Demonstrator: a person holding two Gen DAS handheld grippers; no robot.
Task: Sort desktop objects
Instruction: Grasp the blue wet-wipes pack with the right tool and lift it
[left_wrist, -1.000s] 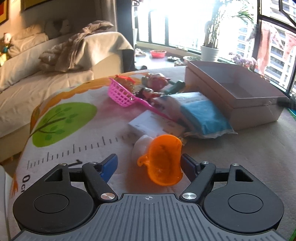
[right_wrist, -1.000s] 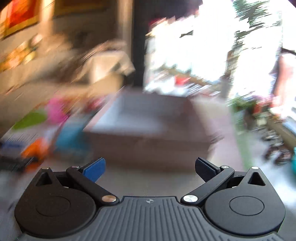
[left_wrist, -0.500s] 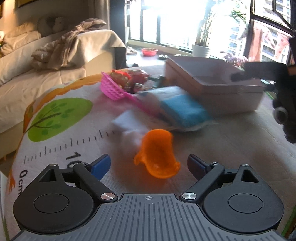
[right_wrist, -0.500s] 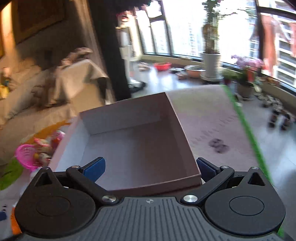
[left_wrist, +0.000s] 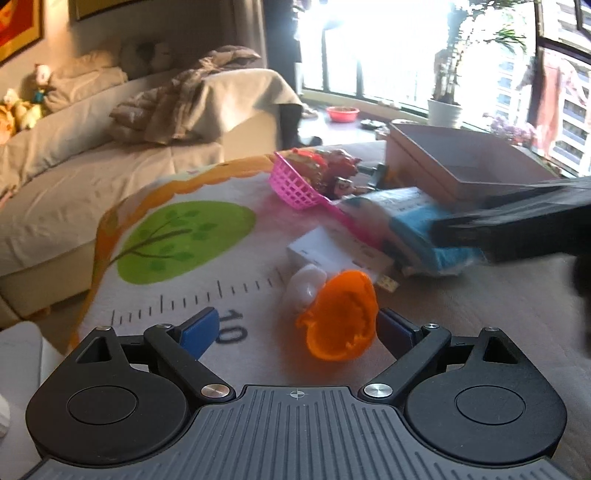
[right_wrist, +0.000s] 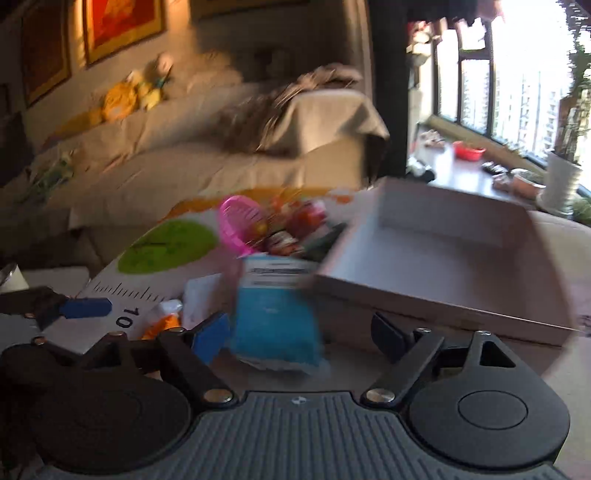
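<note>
Closest in the left wrist view, the left tongs (left_wrist: 297, 330) stand spread wide over the printed mat (left_wrist: 177, 280), gripping nothing. An orange plastic toy (left_wrist: 341, 314) lies on its side between the blue pads; it looks just beside the right-hand pad, though I cannot tell whether it touches. A small white piece (left_wrist: 306, 284) sits against the toy's far side.

The right wrist view, blurred, shows what the left one cannot: the right tongs (right_wrist: 299, 334) with their jaws closing, the lower end of a blue packet (right_wrist: 275, 325) between them, the pads not yet pressing on it. At its left edge that view also catches a blue pad of the left tongs and a sliver of the orange toy.

Further out, a white box (left_wrist: 332, 251) lies flat beside the packet. From the left view the right tongs appear only as a dark smear crossing the packet from the right.

Beyond those, a pink basket (left_wrist: 291, 182) holds small bright toys. Behind the packet stands the open cardboard box (right_wrist: 443, 251); only the right view looks down into its bare floor.

Past the desk edge is a sofa (left_wrist: 74, 158) draped with a rumpled blanket (left_wrist: 184, 103).
</note>
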